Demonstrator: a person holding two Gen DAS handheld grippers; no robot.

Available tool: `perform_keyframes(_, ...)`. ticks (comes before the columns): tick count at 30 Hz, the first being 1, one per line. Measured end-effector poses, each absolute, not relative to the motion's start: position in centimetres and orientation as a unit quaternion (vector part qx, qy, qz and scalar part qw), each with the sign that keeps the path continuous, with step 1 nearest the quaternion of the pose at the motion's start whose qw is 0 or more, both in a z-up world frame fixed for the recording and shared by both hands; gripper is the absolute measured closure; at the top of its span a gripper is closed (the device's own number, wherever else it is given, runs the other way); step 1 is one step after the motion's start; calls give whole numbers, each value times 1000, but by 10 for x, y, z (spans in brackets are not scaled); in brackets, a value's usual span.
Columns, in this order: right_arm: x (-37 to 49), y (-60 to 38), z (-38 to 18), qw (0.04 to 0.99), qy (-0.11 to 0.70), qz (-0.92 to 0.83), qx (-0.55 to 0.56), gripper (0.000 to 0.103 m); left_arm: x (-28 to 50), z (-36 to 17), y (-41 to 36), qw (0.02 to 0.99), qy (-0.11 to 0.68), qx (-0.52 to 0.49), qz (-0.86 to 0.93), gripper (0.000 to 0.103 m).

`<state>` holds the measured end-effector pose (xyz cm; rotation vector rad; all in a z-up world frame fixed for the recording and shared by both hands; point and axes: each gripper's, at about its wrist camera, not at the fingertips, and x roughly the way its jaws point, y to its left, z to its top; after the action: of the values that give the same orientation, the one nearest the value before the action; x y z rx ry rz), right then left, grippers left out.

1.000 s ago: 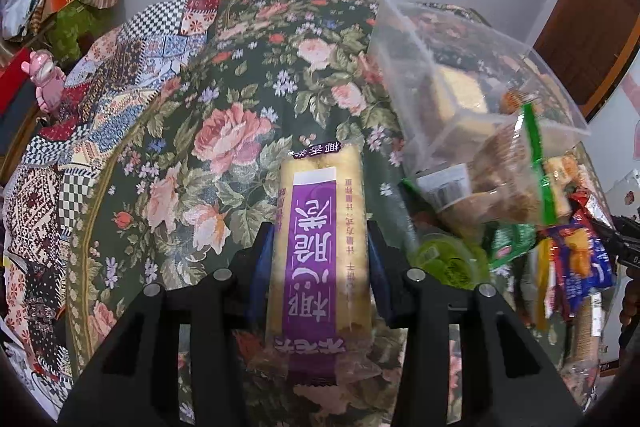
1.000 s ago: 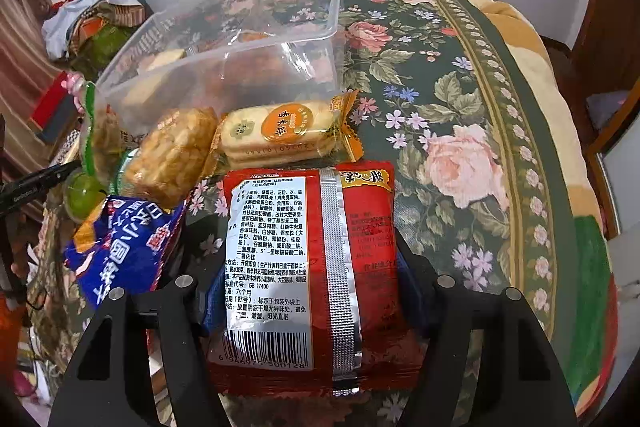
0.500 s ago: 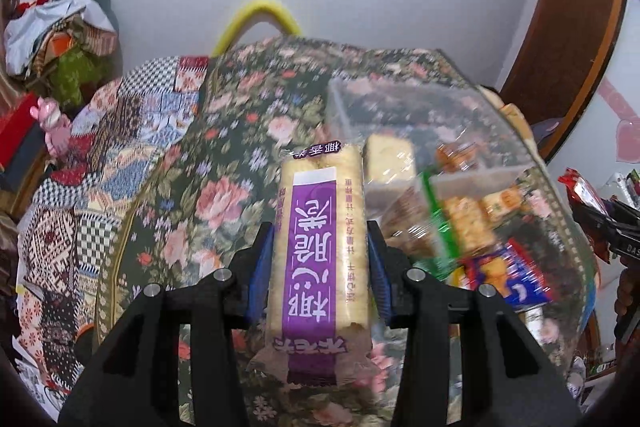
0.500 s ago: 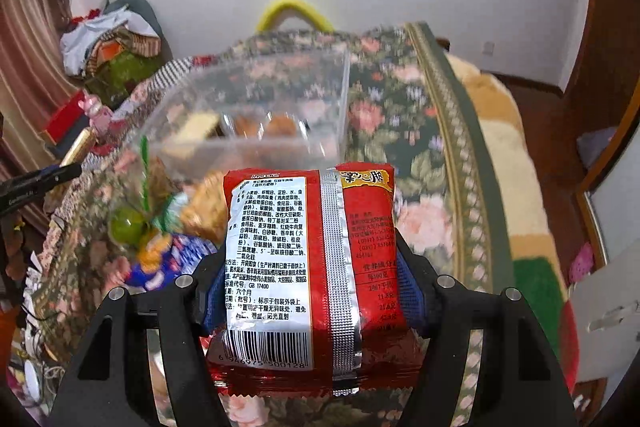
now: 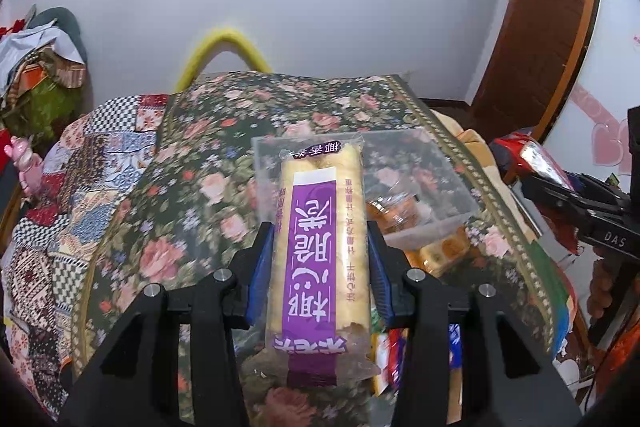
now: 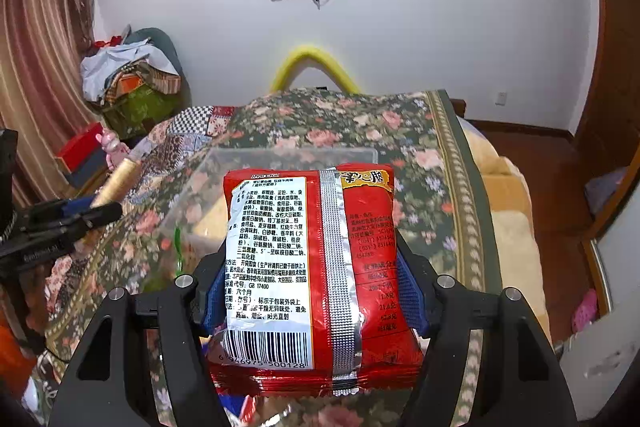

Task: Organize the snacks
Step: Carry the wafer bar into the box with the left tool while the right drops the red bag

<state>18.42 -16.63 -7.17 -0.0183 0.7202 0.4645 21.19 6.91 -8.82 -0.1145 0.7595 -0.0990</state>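
At lower centre of the left wrist view, the left hand-held gripper [image 5: 320,267] is clamped on a long yellow wafer pack with a purple label [image 5: 318,247], held above the floral bed cover [image 5: 180,211] in front of a clear plastic box [image 5: 432,187]. Centre-low in the right wrist view, the right hand-held gripper [image 6: 310,291] is closed on a red snack packet [image 6: 312,275], barcode side up, above the same box [image 6: 256,163].

Black gripper [image 5: 320,259] frames, blue-padded jaws, silver screws.
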Motion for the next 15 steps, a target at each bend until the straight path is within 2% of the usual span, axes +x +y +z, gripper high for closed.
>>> perform_keyframes(15,245,-137,-91,900,367,235,-23,38,289,-116,30,914,399,-44,-65,59)
